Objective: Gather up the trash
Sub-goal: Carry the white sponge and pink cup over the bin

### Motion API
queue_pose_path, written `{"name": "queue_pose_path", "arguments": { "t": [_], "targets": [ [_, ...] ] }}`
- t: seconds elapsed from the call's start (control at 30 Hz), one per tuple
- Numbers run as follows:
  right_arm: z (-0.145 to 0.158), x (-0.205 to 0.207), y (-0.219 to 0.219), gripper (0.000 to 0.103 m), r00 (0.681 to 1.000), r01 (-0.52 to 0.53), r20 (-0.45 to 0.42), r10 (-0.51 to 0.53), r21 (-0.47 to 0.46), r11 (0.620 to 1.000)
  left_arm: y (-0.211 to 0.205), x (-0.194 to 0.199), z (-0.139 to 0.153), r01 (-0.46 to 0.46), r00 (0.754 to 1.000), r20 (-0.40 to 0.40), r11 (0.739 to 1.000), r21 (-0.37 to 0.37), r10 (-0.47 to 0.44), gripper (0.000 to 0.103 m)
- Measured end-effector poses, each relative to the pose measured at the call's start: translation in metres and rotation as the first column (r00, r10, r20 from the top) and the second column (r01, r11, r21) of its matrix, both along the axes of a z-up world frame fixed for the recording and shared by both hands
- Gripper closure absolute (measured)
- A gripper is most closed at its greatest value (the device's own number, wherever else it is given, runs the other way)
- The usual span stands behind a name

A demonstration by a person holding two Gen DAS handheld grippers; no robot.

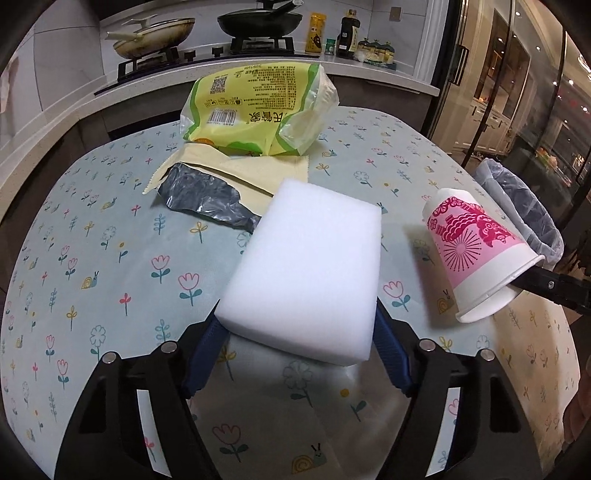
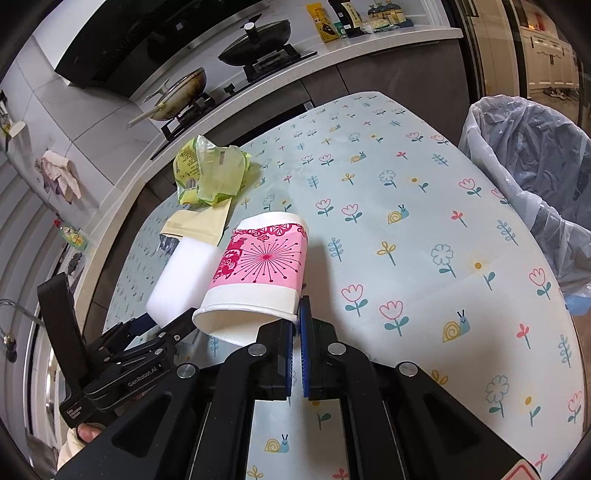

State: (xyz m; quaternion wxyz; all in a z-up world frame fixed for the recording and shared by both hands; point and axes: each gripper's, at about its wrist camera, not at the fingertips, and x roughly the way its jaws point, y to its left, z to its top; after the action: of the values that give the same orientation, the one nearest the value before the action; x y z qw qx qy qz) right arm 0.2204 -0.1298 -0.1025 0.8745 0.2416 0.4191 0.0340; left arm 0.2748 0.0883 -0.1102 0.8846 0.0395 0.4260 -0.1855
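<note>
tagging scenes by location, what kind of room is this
Most likely a home kitchen: a gas stove with a wok on the counter, sauce bottles beside it, and a table with a floral cloth next to a lined trash bin.

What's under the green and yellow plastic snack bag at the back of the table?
A pale yellow paper sheet lies under the green and yellow plastic snack bag, beside a crumpled silver foil wrapper. Anything further beneath is hidden.
</note>
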Motion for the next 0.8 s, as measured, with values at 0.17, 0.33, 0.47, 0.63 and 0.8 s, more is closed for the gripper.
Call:
{"name": "queue_pose_path", "arguments": {
  "t": [0.17, 0.33, 0.47, 0.63, 0.8],
  "targets": [
    [0.007, -0.007, -0.014, 0.099, 1.000, 0.024, 0.020, -0.024, 0.004, 1.000, -0.015, -0.016, 0.021, 0.000, 1.000, 0.029, 0.998, -0.059, 0.002, 0.033],
    [0.020, -0.017, -0.044, 0.099, 0.996, 0.075, 0.055, -0.075, 0.005, 0.997, -0.053, -0.026, 0.042, 0.047, 0.998, 0.040, 0.994, -0.099, -0.044, 0.033],
    [0.032, -0.028, -0.077, 0.099, 0.988, 0.129, 0.084, -0.128, 0.000, 0.992, -0.091, -0.030, 0.054, 0.085, 0.996, 0.049, 0.989, -0.122, -0.079, 0.033],
    [0.039, -0.035, -0.122, 0.099, 0.976, 0.195, 0.104, -0.192, -0.022, 0.980, -0.144, -0.031, 0.060, 0.135, 0.990, 0.055, 0.982, -0.129, -0.129, 0.033],
    [0.042, -0.036, -0.164, 0.099, 0.964, 0.249, 0.110, -0.242, -0.057, 0.967, -0.198, -0.026, 0.062, 0.181, 0.983, 0.056, 0.976, -0.122, -0.175, 0.033]
  ]
}}
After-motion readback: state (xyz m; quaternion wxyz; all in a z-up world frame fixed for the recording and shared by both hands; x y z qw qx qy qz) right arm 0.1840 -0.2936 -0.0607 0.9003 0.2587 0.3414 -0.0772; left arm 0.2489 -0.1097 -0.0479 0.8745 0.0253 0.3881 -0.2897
